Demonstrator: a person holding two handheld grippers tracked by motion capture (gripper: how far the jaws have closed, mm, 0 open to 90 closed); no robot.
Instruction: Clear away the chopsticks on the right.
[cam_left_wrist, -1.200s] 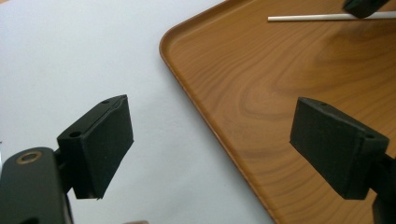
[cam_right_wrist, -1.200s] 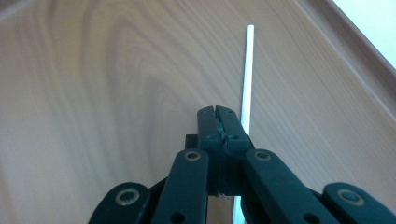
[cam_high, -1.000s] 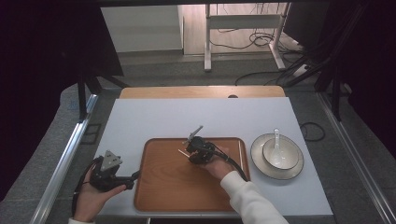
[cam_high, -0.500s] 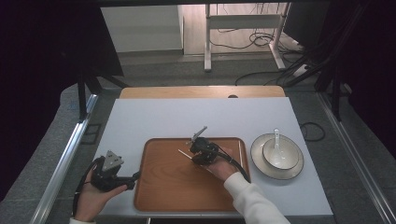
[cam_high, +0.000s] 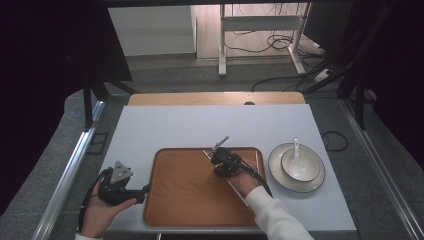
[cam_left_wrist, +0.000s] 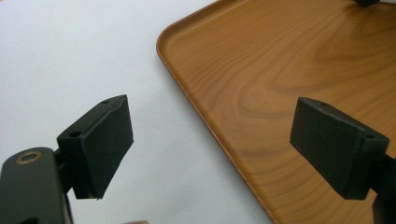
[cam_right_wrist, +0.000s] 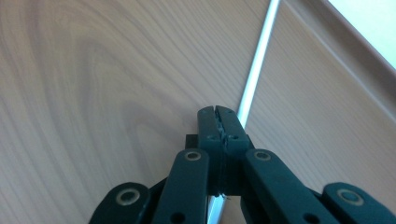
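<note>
A thin pale stick (cam_high: 240, 195) lies slantwise over the right part of a wooden tray (cam_high: 185, 192). My right gripper (cam_high: 215, 159) is over the tray's far right area, and its jaws are shut on the stick. In the right gripper view the closed tips (cam_right_wrist: 218, 113) sit on the stick (cam_right_wrist: 259, 56), which runs on toward the tray's rim (cam_right_wrist: 336, 51). My left gripper (cam_high: 145, 189) rests at the tray's left edge. In the left gripper view its jaws (cam_left_wrist: 210, 130) stand open with nothing between them, one pad over the white table and one over the tray (cam_left_wrist: 280, 70).
A white plate (cam_high: 280, 177) stands to the right of the tray, with a white bowl (cam_high: 306, 170) and a white spoon (cam_high: 296, 149) on it. The white tabletop (cam_high: 200, 125) stretches behind the tray. A metal frame and cables lie beyond the table.
My right gripper has shifted a little to the right over the tray, and the stick has moved with it. The left gripper has kept still.
</note>
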